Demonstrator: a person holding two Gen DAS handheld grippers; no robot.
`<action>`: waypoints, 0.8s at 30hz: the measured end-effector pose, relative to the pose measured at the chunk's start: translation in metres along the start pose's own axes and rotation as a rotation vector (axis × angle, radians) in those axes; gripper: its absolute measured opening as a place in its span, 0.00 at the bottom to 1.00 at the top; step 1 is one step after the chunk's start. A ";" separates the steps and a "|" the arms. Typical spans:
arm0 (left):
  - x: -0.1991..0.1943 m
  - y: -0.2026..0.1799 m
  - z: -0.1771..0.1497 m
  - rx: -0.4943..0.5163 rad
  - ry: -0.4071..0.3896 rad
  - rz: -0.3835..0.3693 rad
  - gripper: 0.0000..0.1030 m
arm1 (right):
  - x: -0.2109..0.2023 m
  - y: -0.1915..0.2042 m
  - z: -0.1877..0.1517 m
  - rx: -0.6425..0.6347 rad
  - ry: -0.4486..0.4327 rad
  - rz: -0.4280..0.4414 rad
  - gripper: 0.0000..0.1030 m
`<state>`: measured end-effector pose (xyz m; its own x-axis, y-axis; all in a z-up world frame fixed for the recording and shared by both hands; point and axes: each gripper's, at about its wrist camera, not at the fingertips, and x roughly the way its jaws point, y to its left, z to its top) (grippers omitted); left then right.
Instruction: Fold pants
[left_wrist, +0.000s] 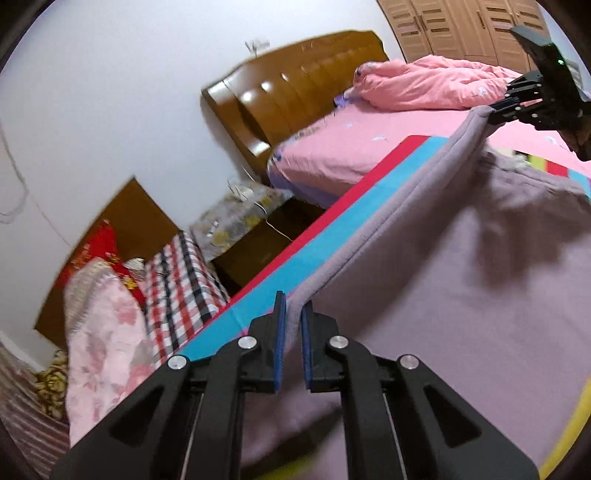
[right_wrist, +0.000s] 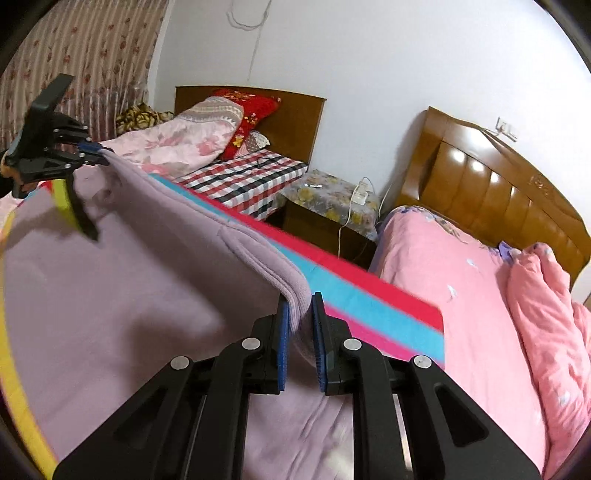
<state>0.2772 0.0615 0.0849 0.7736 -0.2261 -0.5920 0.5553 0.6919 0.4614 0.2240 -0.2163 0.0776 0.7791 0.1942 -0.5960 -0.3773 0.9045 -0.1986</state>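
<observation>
A: Where are the pants (left_wrist: 461, 277)?

B: Spread over a striped mat (left_wrist: 332, 218) on the pink bed (left_wrist: 369, 147), one edge lifted off it. That edge runs taut between the two grippers.

A: And the tongs?

B: Left gripper (left_wrist: 292, 325) is clamped on the lilac hem; the blue pads (left_wrist: 280, 343) press the cloth from both sides. Right gripper (right_wrist: 300, 325) is pinched on the other end of the same edge, where several layers of fabric bunch between its pads (right_wrist: 283, 339). Each shows in the other's view, nipping its corner.

A: Any containers?

B: None that I can make out. The nearest is a nightstand (right_wrist: 325, 206) between the two beds, under a floral cover, with a white charger (right_wrist: 360, 194) on top and its cord hanging down. The second bed (right_wrist: 251, 173) has a checked sheet, a folded quilt (right_wrist: 184, 140) and a red pillow (right_wrist: 251, 110).
</observation>
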 end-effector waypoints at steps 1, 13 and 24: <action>-0.015 -0.014 -0.009 0.005 -0.005 0.020 0.08 | -0.008 0.007 -0.010 0.004 0.003 0.002 0.15; -0.058 -0.132 -0.128 -0.341 0.147 -0.030 0.14 | -0.037 0.073 -0.135 0.216 0.155 0.086 0.22; -0.112 -0.088 -0.179 -0.996 -0.066 -0.329 0.98 | -0.106 0.048 -0.172 0.666 0.010 0.176 0.74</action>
<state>0.0871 0.1490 -0.0080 0.6617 -0.5216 -0.5387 0.2620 0.8340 -0.4857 0.0370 -0.2585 -0.0023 0.7286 0.3593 -0.5831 -0.1076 0.9008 0.4207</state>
